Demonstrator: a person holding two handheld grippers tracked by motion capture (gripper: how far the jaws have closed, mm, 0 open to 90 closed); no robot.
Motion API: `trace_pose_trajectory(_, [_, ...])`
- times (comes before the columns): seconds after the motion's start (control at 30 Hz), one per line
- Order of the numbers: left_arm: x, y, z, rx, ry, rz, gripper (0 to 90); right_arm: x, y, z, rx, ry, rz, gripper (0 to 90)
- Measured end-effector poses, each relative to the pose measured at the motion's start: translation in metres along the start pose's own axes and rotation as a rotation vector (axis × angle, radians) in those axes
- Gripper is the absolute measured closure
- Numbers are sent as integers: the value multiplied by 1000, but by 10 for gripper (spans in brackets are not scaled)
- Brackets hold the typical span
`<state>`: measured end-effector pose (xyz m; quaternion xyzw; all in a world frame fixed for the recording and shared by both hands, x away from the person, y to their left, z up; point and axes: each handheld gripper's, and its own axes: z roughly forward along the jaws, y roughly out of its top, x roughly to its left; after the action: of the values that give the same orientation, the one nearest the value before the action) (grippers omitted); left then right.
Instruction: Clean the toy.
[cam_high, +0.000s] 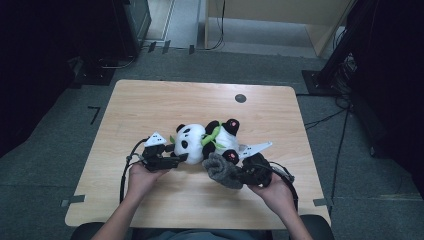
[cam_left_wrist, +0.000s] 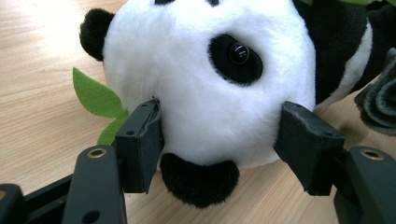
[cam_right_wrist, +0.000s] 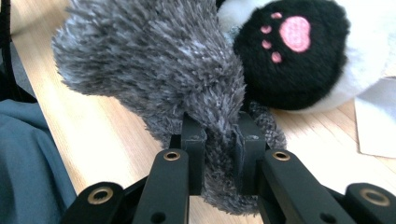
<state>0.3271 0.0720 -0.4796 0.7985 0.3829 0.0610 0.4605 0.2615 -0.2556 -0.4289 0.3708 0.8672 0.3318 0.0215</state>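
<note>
A black and white panda plush (cam_high: 205, 140) lies on the wooden table (cam_high: 150, 105) with a green felt sprig across its chest. My left gripper (cam_high: 182, 159) comes at it from the left; in the left gripper view its pads (cam_left_wrist: 140, 144) press on both sides of the panda's white head (cam_left_wrist: 210, 93). My right gripper (cam_high: 240, 175) sits at the panda's near right, shut on a grey fuzzy piece of fabric (cam_high: 220, 170). In the right gripper view the grey fuzz (cam_right_wrist: 154, 60) bunches up between the jaws, just in front of the panda's black paw with pink pads (cam_right_wrist: 289, 56).
A green felt leaf (cam_left_wrist: 93, 95) lies beside the panda's head. A small dark round disc (cam_high: 240, 98) is set in the table at the back. A white flat piece (cam_right_wrist: 376, 121) lies by the panda's paw. The person's clothing (cam_right_wrist: 28, 163) is at the near table edge.
</note>
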Motion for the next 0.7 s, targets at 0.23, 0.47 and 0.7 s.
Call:
trace_pose_trajectory(0.23, [0,0,0,0,1,2,348,-2,-3,-6,3,-8,-3,790])
trace_pose_trajectory(0.47, [-1,0,0,1,5,2,351,4,1,-9,-34,52,10,794])
trace_pose_trajectory(0.7, [-1,1,0,3,6,5,352,26,35,-2,-83,125,-51,794])
